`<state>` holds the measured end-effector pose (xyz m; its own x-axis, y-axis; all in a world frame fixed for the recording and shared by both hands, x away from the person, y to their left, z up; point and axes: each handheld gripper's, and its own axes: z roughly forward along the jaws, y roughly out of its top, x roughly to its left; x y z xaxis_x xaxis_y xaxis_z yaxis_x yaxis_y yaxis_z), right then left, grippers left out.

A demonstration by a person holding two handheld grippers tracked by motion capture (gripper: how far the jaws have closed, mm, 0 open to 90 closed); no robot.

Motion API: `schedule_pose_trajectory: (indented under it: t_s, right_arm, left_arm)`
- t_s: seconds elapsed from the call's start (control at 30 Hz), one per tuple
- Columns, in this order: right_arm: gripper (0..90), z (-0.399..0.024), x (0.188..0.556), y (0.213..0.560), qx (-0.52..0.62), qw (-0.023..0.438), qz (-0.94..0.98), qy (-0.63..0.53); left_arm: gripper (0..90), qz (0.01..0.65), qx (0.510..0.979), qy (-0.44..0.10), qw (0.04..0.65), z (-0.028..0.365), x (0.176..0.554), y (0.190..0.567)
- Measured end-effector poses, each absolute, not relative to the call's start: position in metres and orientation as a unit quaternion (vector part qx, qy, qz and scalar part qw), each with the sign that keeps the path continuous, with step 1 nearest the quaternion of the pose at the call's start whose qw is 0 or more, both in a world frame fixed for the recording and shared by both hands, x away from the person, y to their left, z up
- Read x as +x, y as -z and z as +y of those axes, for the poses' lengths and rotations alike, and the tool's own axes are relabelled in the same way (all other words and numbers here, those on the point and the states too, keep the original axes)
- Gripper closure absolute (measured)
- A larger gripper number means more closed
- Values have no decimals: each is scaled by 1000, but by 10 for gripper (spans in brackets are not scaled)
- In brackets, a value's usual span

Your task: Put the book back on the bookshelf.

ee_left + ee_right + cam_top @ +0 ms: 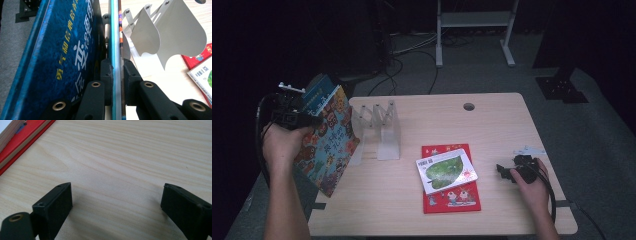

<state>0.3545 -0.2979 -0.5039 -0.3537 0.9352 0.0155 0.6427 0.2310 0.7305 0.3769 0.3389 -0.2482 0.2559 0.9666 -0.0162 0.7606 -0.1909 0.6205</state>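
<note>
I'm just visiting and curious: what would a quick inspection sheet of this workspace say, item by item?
Surface: pale wooden table with a round hole.
Job's things: colourful illustrated book with blue spine, held tilted at the table's left edge; translucent white book rack beside it.
Clutter: white-and-green book lying on a red book.
Grippers: left gripper clamps the colourful book's cover; right gripper open, low over bare wood.
Cables: black cable from the right gripper; more on the floor.
Surroundings: dark room, grey floor, metal frame.

The high view looks down from above at the whole table [492,107]. Each gripper view sits very close. All three see the red book [451,197].
</note>
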Motion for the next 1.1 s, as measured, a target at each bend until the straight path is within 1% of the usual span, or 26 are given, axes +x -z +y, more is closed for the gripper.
schedule_pose_trajectory:
  t_s: [0.27,0.33,0.53,0.6,0.67,0.77,1.1]
  right_arm:
    - [93,-298,354,504,524,221,753,-331]
    - [93,-298,354,504,524,221,753,-331]
    - [93,-298,354,504,524,221,753,-331]
    - [93,-298,354,504,523,221,753,-331]
    - [93,-298,354,504,523,221,753,-331]
    - [93,-298,354,504,523,221,753,-331]
    - [93,-298,354,504,524,221,753,-331]
  left_arm:
    - [798,575,746,-198,271,343,374,248]
    - [773,574,746,-203,270,345,371,244]
    - [778,570,747,-202,276,352,367,229]
    - [786,570,746,-207,274,355,364,223]
    - [852,563,749,-196,288,357,363,218]
    - [898,559,754,-201,281,358,362,216]
    - [898,521,779,-189,294,343,359,220]
